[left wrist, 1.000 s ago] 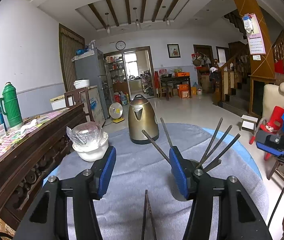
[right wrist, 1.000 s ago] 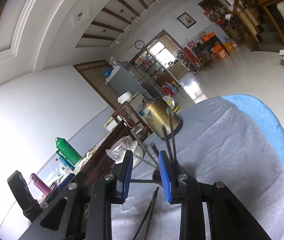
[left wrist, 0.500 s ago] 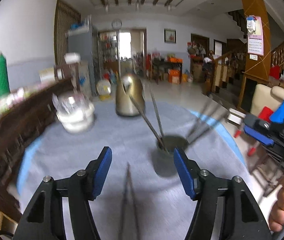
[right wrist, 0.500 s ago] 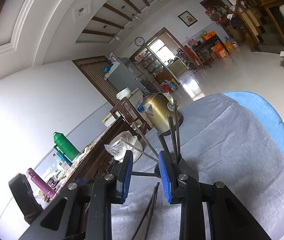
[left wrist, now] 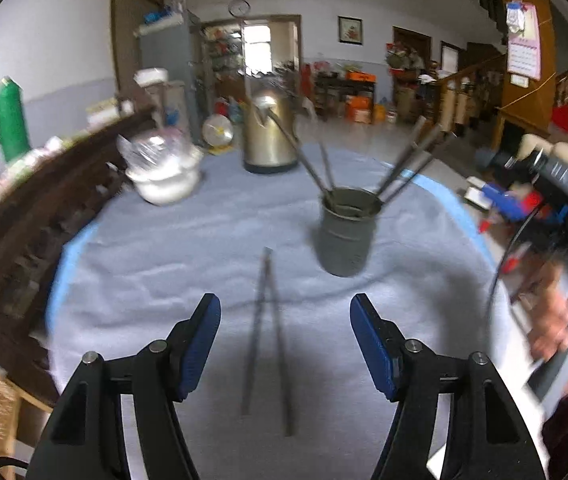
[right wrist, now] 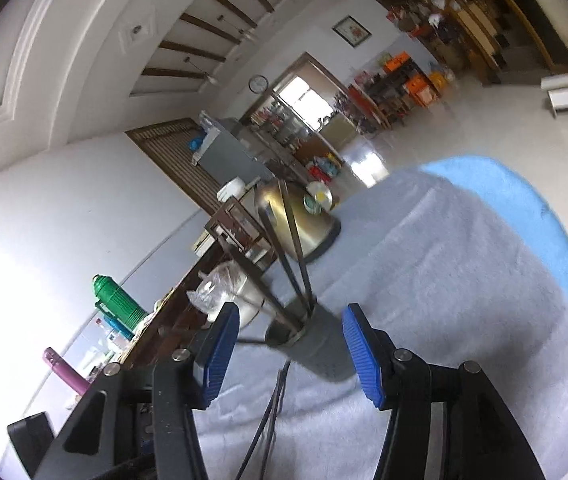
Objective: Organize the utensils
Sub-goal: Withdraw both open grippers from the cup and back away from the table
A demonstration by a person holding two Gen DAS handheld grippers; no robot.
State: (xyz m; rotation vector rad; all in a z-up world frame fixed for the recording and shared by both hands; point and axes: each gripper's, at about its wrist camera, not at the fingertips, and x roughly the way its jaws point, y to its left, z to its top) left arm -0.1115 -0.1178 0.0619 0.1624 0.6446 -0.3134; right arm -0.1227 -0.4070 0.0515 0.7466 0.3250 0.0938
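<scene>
Grey cloth is covering the bench [left wrist: 132, 264], where a dark utensil holder [left wrist: 345, 232] is standing with chopsticks [left wrist: 403, 166] leaning inside. Two loose chopsticks [left wrist: 266, 332] are lying before the released left hand-held gripper [left wrist: 285, 342]. The right hand-held gripper [right wrist: 289, 356] is gaping, empty, around the holder.

Left wrist level over table, right tilted close (shared holder [left wrist: 345, 232]).

Left gripper [left wrist: 285, 340] level, jaws spread wide and empty, right gripper [right wrist: 290, 346] rolled sideways — jaws likewise parted, gripping nothing.
</scene>
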